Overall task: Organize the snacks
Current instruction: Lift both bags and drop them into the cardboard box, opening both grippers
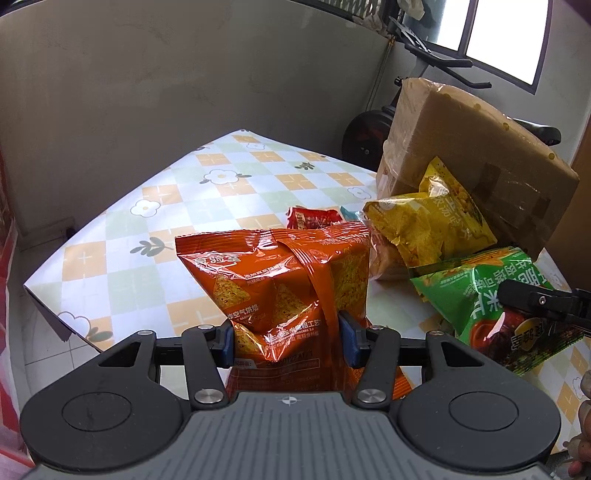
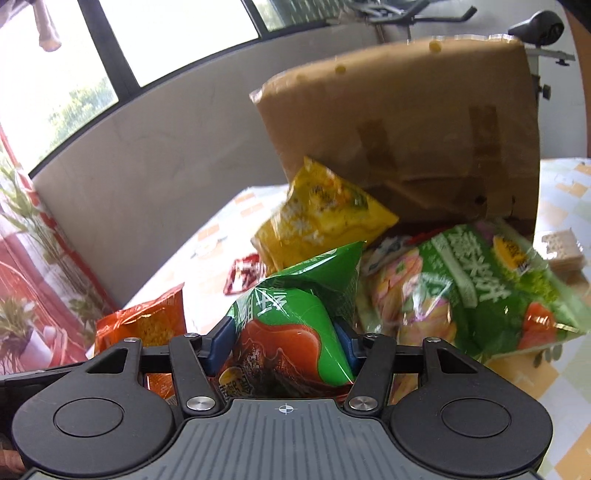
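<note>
Snacks are heaped by the cardboard box (image 2: pixel 424 122) at the surface's (image 1: pixel 155 206) far right corner. My left hand-held gripper (image 1: pixel 287 338) clamps the orange bag (image 1: pixel 280 280), my right hand-held gripper (image 2: pixel 283 341) pinches the green bag (image 2: pixel 291 328). I should squeeze lightly and lift straight, so neither bag snags the pile

A grey wall (image 1: pixel 147 92) closes the far side, with a dark-framed window (image 1: pixel 491 33) at the far right showing bright daylight. An exercise bike (image 1: pixel 373 133) stands on the right beyond the table's far edge, its black handlebars (image 1: pixel 436 55) reaching up toward the window. A red floral curtain (image 2: pixel 26 295) hangs at the left.
</note>
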`<state>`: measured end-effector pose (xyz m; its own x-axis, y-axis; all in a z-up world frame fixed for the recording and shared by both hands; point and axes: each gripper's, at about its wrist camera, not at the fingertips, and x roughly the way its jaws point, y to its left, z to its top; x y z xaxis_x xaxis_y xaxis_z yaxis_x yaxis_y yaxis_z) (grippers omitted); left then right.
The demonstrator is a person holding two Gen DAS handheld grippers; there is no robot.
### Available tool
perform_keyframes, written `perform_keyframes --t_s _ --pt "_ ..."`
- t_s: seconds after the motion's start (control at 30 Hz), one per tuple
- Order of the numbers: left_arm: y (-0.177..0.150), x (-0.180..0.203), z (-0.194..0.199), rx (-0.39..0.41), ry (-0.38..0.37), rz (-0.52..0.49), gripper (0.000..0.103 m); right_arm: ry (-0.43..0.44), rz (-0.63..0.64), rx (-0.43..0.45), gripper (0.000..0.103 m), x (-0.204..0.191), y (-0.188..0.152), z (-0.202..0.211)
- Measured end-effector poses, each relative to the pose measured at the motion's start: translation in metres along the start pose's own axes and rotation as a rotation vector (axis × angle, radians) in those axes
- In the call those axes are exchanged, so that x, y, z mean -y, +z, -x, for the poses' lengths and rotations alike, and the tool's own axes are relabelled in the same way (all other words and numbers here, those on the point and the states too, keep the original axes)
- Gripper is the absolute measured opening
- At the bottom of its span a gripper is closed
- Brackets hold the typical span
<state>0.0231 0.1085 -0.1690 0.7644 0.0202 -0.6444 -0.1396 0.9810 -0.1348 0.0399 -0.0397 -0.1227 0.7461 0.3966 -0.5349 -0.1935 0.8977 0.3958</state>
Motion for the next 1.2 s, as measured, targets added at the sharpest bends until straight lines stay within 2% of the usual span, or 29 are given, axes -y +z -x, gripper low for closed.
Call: perform_keyframes --t_s 0.23,0.63,0.87,1.2 --pt "0.031 0.013 0.014 0.078 -0.03 -0.009 0.055 0.006 0.011 0.099 0.053 0.003 0.025 0.021" --pt "0.096 0.07 0.033 0.251 -0.132 -0.062 0.055 -0.051 0.041 0.289 0.053 0.037 0.092 0.082" --pt "0.114 0.094 0.025 0.287 -0.185 -0.084 0.055 -0.09 0.04 0.377 0.053 0.066 0.123 0.103" --pt "0.143 0.112 0.005 0.287 -0.216 -0.116 0.055 -0.096 0.03 0.427 0.053 0.092 0.161 0.103"
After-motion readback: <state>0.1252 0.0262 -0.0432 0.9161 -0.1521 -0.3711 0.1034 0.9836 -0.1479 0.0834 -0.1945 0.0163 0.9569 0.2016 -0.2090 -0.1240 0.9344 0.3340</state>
